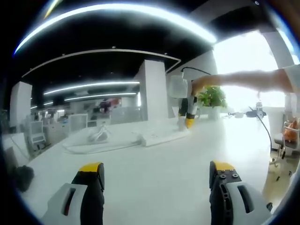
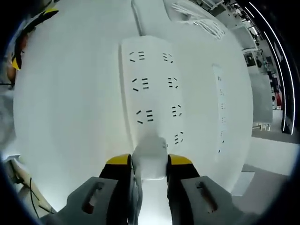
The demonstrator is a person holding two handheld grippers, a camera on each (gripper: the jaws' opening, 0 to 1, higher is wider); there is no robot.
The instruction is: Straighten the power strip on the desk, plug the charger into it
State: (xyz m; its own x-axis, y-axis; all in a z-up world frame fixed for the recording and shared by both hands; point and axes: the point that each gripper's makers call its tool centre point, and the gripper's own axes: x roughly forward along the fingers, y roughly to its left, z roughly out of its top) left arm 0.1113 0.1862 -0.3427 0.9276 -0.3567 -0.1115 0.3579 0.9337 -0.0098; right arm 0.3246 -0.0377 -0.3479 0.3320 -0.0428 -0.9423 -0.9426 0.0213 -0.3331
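Down on the white desk [image 2: 70, 117], right at the near end of the long white plastic power strip [image 2: 154, 84], the right gripper [image 2: 149, 165] has its yellow-tipped jaws clamped on the small white boxy charger [image 2: 150, 159], one jaw on each flat side. In the right gripper view the charger sits at six o'clock, just over the strip's nearest sockets, and the strip runs away toward twelve o'clock with its white cord [image 2: 137, 16] leaving from the far end. Whether the prongs have found the slots, I can't tell; the charger body hides them.

Over in the left gripper view, the left gripper [image 1: 157, 176] hangs above bare desk, jaws spread wide, nothing between them. The strip lies at about one o'clock, well ahead, with the right gripper [image 1: 190, 123] standing on its end and the person's hand [image 1: 211, 84] above it.

The charger looks like a light, rigid, smooth-shelled block, so I'd judge the flat sides the right hold, low and square, because glossy plastic can twist under a push. The strip looks stiff but light; it could skate on this slick top when the plug presses in, so a steadying hold on its long edges seems wise.

The strip shows two columns of dark socket slots on a clean, flat face, lying fairly straight.
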